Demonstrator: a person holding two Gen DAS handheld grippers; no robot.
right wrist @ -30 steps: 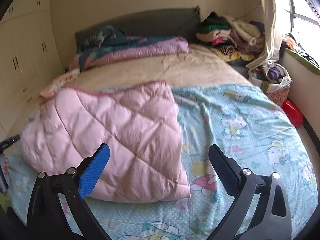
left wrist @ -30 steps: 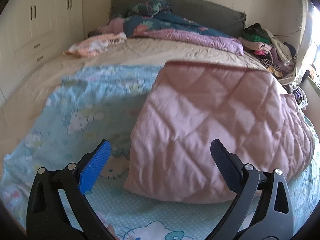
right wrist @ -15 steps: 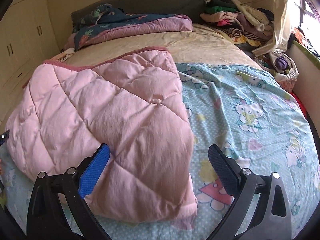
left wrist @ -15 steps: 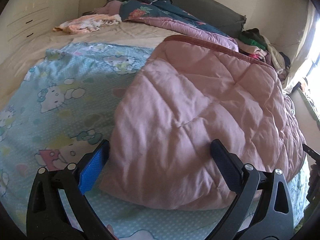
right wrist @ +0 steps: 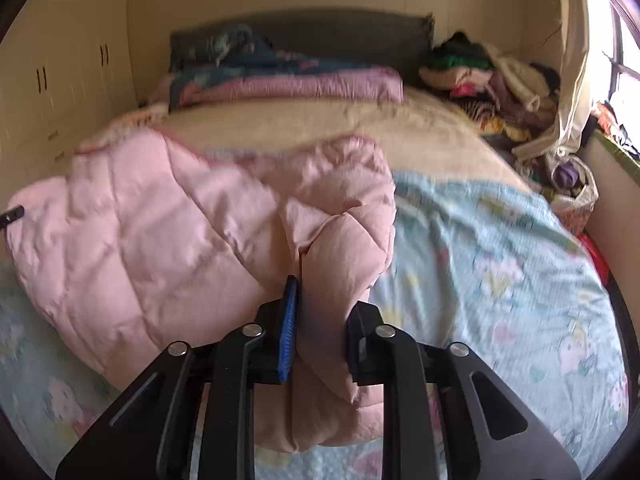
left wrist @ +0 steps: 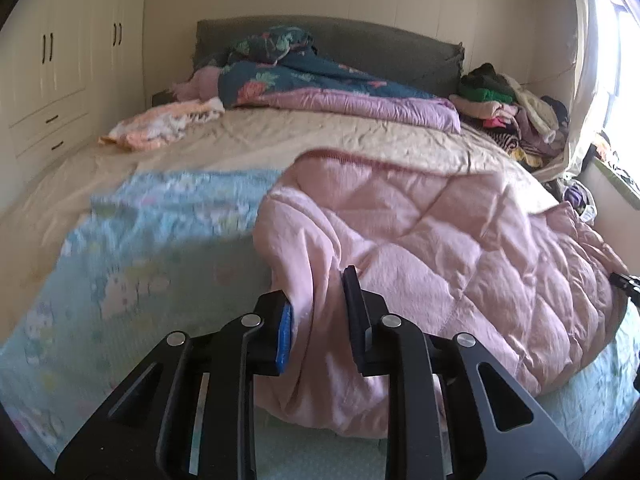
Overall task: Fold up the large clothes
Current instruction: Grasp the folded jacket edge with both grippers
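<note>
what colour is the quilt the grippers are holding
Pale pink quilt, diamond-stitched; clearest in the left wrist view.

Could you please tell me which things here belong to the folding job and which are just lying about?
Part of the job:
- pink quilt, being folded
- left claw, clamped on one near corner
- right claw, clamped on the other

Lying about:
- blue cartoon sheet underneath
- purple and floral bedding by the headboard
- clothes pile
- white wardrobe
</note>
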